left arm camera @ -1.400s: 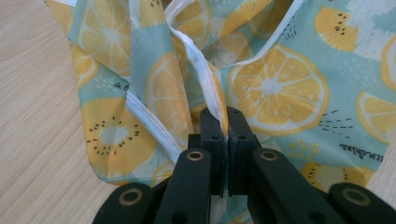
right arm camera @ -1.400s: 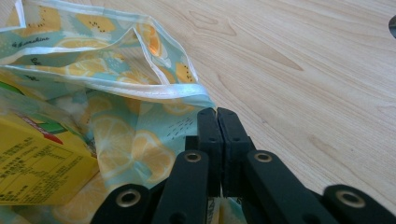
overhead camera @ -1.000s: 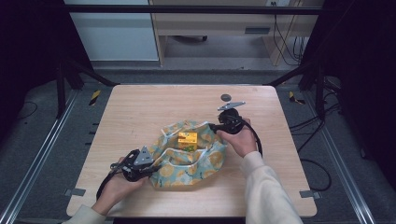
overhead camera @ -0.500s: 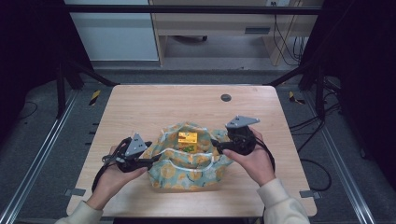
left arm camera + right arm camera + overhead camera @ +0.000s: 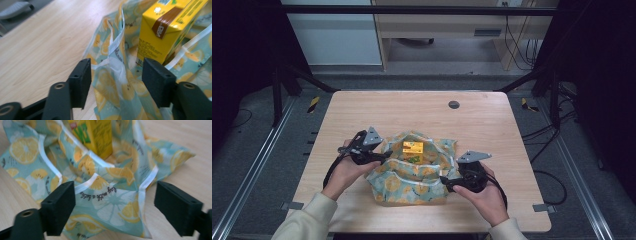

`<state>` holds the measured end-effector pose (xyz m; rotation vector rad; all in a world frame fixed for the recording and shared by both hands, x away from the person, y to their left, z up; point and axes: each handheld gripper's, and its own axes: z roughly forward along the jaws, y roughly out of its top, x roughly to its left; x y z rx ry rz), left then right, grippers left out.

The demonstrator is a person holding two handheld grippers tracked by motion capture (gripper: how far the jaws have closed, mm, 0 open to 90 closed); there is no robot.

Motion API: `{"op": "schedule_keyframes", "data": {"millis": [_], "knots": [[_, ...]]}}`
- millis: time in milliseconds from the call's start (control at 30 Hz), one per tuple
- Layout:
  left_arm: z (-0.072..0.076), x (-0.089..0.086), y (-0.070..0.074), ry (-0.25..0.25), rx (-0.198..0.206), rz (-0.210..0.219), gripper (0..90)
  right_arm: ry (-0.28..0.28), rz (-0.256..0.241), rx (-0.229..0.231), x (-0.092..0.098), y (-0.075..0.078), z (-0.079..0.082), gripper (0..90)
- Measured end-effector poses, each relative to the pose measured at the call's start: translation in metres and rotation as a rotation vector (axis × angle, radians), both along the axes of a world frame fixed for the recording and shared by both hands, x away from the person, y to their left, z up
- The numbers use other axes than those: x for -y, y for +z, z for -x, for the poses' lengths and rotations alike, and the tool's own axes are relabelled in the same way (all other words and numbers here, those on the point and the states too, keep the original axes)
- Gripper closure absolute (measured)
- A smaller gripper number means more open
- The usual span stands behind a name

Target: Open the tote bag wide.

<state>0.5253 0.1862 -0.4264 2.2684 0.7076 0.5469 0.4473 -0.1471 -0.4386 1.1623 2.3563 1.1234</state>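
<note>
Lemon-print bag (image 5: 412, 172) holds yellow carton (image 5: 412, 147); left tool (image 5: 113, 82) open astride rim; right tool (image 5: 115, 212) open

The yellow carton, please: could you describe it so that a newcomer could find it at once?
On the wooden table lies a crumpled teal cloth bag printed with lemon slices. The yellow carton stands inside its open mouth, between the two hand-held tools. It is the one plain, box-shaped thing there, with a brown band near its top.

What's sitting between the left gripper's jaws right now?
A fold of the lemon-print cloth bag with its white trim stands between the open jaws of the left gripper, as the left gripper view shows; the yellow carton stands just beyond.
</note>
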Motion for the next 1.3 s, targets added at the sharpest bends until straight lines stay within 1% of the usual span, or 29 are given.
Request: {"op": "schedule_keyframes", "data": {"millis": [33,67,100,133,167,200,233,267,300,333,367,433,467,500,567,600,633,667,767,800,833,933,1000,1100,1200,1267,1300], "knots": [[-0.003,0.002,-0.002,-0.011,-0.009,-0.014,46.3,0.004,0.005,-0.012,0.0,-0.004,0.001,21.4],[-0.005,0.003,-0.004,-0.012,-0.018,-0.028,49.8,0.011,0.015,-0.02,-0.001,-0.007,0.001,25.3],[-0.006,0.005,-0.006,-0.014,-0.029,-0.036,53.2,0.018,0.017,-0.024,-0.001,-0.009,0.002,34.3],[-0.008,0.006,-0.008,-0.019,-0.039,-0.046,58.7,0.032,0.02,-0.022,0.0,-0.011,0.003,43.0],[-0.008,0.006,-0.008,-0.019,-0.039,-0.046,64.3,0.037,0.023,-0.029,0.0,-0.012,0.004,48.2],[-0.01,0.008,-0.009,-0.013,-0.036,-0.054,64.3,0.037,0.023,-0.029,0.0,-0.012,0.004,48.2],[-0.011,0.008,-0.009,-0.007,-0.042,-0.056,68.7,0.044,0.029,-0.036,0.0,-0.014,0.004,54.4],[-0.013,0.009,-0.009,-0.002,-0.043,-0.049,76.0,0.056,0.045,-0.034,0.0,-0.016,0.004,62.6],[-0.014,0.009,-0.007,0.001,-0.04,-0.043,81.1,0.06,0.061,-0.033,0.0,-0.016,0.004,70.5],[-0.015,0.009,-0.003,0.013,-0.028,-0.027,86.0,0.069,0.062,-0.023,0.002,-0.016,0.003,80.2],[-0.016,0.008,0.0,0.024,-0.014,-0.015,86.8,0.063,0.064,-0.018,0.003,-0.014,0.003,82.6],[-0.018,0.006,0.008,0.048,0.009,0.023,87.6,0.062,0.066,0.001,0.008,-0.009,0.002,85.8],[-0.018,0.006,0.008,0.048,0.009,0.023,87.8,0.062,0.064,0.01,0.011,-0.005,0.002,86.7],[-0.02,0.004,0.012,0.059,0.015,0.033,87.8,0.058,0.062,0.023,0.015,-0.001,0.002,87.5],[-0.023,0.004,0.01,0.066,0.011,0.014,87.6,0.056,0.063,0.031,0.02,0.002,0.002,87.8],[-0.026,0.002,0.006,0.079,0.008,0.002,87.6,0.054,0.065,0.03,0.022,0.002,0.002,88.0],[-0.026,0.002,0.006,0.079,0.008,0.002,87.6,0.054,0.065,0.03,0.022,0.002,0.002,88.0],[-0.03,0.0,0.0,0.091,-0.007,-0.004,87.6,0.048,0.079,0.023,0.027,-0.002,0.002,88.3],[-0.034,-0.005,-0.009,0.112,-0.021,0.002,87.7,0.04,0.065,0.016,0.034,-0.009,0.002,88.5],[-0.034,-0.005,-0.009,0.112,-0.021,0.002,87.7,0.036,0.062,0.016,0.036,-0.011,0.001,88.5],[-0.035,-0.008,-0.013,0.118,-0.026,0.012,87.7,0.034,0.056,0.012,0.038,-0.014,0.001,88.5],[-0.035,-0.008,-0.014,0.117,-0.025,0.014,87.7,0.027,0.041,0.006,0.039,-0.017,0.001,88.5],[-0.035,-0.009,-0.01,0.12,-0.007,0.025,87.8,0.014,0.03,0.015,0.043,-0.017,-0.001,88.5],[-0.036,-0.009,-0.008,0.122,-0.002,0.034,87.8,0.009,0.021,0.028,0.045,-0.016,-0.001,88.5],[-0.041,-0.01,-0.013,0.136,-0.019,0.028,88.3,0.011,0.042,0.009,0.047,-0.022,-0.001,88.9],[-0.044,-0.012,-0.017,0.141,-0.036,0.044,88.5,0.011,0.049,-0.008,0.048,-0.026,0.0,89.0],[-0.045,-0.012,-0.018,0.142,-0.036,0.046,88.6,0.007,0.045,-0.013,0.049,-0.027,0.001,89.0]]}}
